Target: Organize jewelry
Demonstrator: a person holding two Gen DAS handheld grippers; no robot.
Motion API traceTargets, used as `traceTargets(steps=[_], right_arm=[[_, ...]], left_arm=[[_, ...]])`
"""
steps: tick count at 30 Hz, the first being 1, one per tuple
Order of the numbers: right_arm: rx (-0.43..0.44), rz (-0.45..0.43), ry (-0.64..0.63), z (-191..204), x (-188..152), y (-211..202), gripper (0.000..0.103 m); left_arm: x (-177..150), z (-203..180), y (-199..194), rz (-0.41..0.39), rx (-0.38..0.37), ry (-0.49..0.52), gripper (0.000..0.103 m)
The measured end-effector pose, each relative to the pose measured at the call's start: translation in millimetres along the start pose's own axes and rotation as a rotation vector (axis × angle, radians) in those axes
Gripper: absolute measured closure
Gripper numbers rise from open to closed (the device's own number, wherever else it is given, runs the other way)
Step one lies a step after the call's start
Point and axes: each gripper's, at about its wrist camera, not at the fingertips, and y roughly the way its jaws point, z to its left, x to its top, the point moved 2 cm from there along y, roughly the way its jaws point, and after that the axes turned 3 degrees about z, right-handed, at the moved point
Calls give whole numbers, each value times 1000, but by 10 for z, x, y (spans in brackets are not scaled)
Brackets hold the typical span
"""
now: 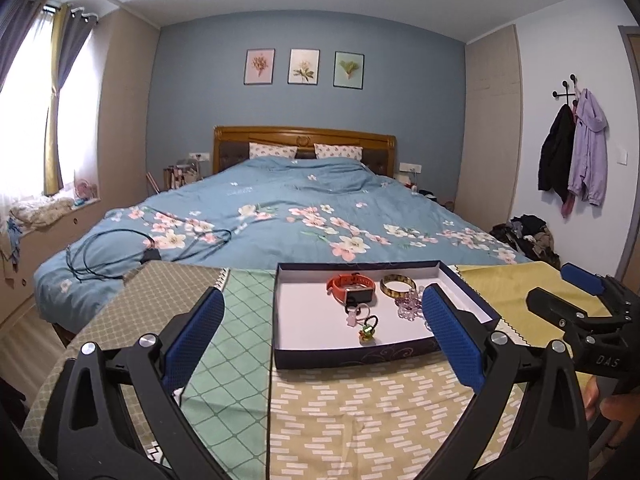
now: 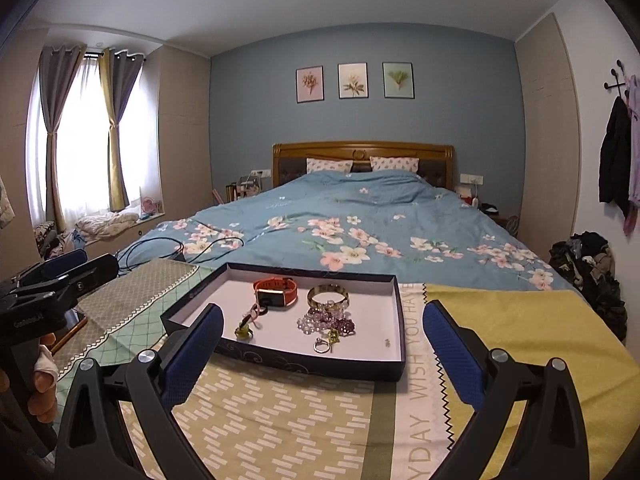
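Dark-blue shallow box [image 2: 394,316] gathering watch [image 2: 276,289], bangle [image 2: 328,295] and beads [image 2: 326,323] together; left hand-held gripper [image 1: 320,330] and right hand-held gripper [image 2: 322,334] spread wide, empty.

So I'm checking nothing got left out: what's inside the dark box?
Inside the box: an orange watch, a gold bangle, purple beads, a silver ring and small charm pieces. The left fingers cover one corner in that view.
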Motion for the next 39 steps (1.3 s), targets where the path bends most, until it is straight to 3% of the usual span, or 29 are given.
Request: traceTargets(steps=[9,18,39], right_arm=[[-25,-105,-28,56,37,-215,6],[-36,-132,-22,62,30,-250,6],[-45,-150,-9,36,67,-234,6]], left_arm=[[49,-104,-192,-51,13,7,6],[91,-145,-271,-94,31,4,6],[64,-115,-214,-86,21,-15,6]])
